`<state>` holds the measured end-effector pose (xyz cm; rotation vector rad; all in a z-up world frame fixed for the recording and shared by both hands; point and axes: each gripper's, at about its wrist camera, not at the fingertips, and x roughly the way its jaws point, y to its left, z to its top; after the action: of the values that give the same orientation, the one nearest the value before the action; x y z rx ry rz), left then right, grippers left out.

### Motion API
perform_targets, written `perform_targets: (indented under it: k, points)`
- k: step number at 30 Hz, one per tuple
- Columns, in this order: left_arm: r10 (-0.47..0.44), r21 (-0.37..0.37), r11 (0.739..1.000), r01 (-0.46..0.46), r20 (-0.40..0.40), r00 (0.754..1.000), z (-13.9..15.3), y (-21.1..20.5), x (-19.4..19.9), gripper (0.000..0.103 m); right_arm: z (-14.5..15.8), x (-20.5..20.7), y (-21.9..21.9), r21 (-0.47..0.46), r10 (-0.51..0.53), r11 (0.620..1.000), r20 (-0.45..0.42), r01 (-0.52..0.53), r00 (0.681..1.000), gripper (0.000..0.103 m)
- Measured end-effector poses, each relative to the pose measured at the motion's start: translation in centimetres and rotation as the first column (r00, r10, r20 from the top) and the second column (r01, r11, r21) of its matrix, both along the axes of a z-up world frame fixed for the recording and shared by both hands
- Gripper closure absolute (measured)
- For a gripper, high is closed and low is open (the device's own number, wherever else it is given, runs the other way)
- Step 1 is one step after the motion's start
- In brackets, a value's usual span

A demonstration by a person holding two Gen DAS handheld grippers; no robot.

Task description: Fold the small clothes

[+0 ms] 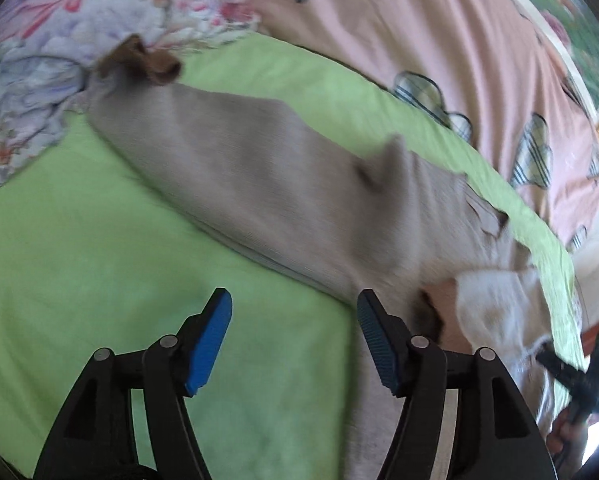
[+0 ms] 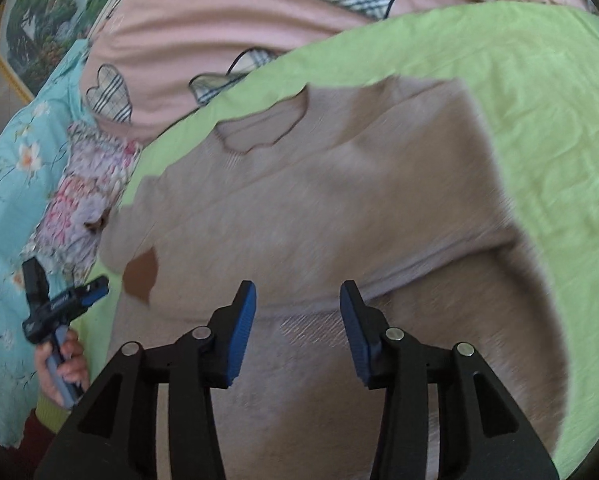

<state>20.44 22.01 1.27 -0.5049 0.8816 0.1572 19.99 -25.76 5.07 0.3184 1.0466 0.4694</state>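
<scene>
A small beige sweater lies flat on the green sheet, neckline away from me. Its long sleeve stretches across the left wrist view to a brown cuff. A brown patch shows at the sweater's left side. My left gripper is open and empty, over the sheet beside the sleeve's edge; it also shows in the right wrist view. My right gripper is open and empty, just above the sweater's lower body; it also shows in the left wrist view.
A pink quilt with plaid hearts lies beyond the sheet. A floral blanket is bunched at the sleeve's far end. A light blue floral pillow lies at left. A framed picture hangs behind.
</scene>
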Motion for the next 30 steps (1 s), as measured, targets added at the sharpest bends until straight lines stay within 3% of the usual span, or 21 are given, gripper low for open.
perform_targets:
  k: [4,10,14,18,19,21,22,26,30]
  points:
    - [0.114,-0.006,0.993,-0.114,0.001,0.993,0.1,4.8,0.5,0.032,-0.2,-1.3,1.6,0.013,0.028,1.0,-0.011,-0.028,1.0,0.058]
    - [0.255,0.06,0.966,-0.253,-0.026,0.967,0.2,11.9,3.3,0.024,0.2,-1.9,2.0,0.025,0.032,0.999,-0.014,-0.032,0.999,0.056]
    - [0.299,-0.044,0.953,-0.301,-0.046,0.953,-0.8,15.8,5.4,0.024,-0.3,-2.1,2.1,0.027,0.03,0.999,-0.032,-0.029,0.999,0.055]
    - [0.363,-0.022,0.931,-0.364,-0.029,0.931,-0.9,18.4,7.6,0.025,-1.2,-2.3,2.6,0.03,0.036,0.999,-0.067,-0.034,0.997,0.055]
    - [0.372,-0.012,0.928,-0.372,-0.025,0.928,-0.9,18.8,8.1,0.029,-1.3,-2.3,2.8,0.029,0.041,0.999,-0.072,-0.039,0.997,0.055]
    - [0.352,0.006,0.936,-0.352,-0.018,0.936,-0.8,19.0,8.8,0.084,-1.4,-2.6,3.0,0.029,0.049,0.998,-0.075,-0.047,0.996,0.055]
    - [0.326,0.006,0.945,-0.326,-0.018,0.945,-0.7,18.7,9.0,0.09,-1.3,-2.7,3.0,0.032,0.053,0.998,-0.075,-0.051,0.996,0.055]
    - [0.259,0.086,0.961,-0.264,0.062,0.964,2.1,15.3,7.9,0.094,-1.0,-3.3,2.6,0.036,0.051,0.998,-0.061,-0.049,0.997,0.055]
    - [0.163,0.077,0.981,-0.178,0.171,0.972,5.7,9.5,5.9,0.095,-0.6,-3.6,2.0,0.034,0.039,0.999,-0.049,-0.037,0.998,0.055]
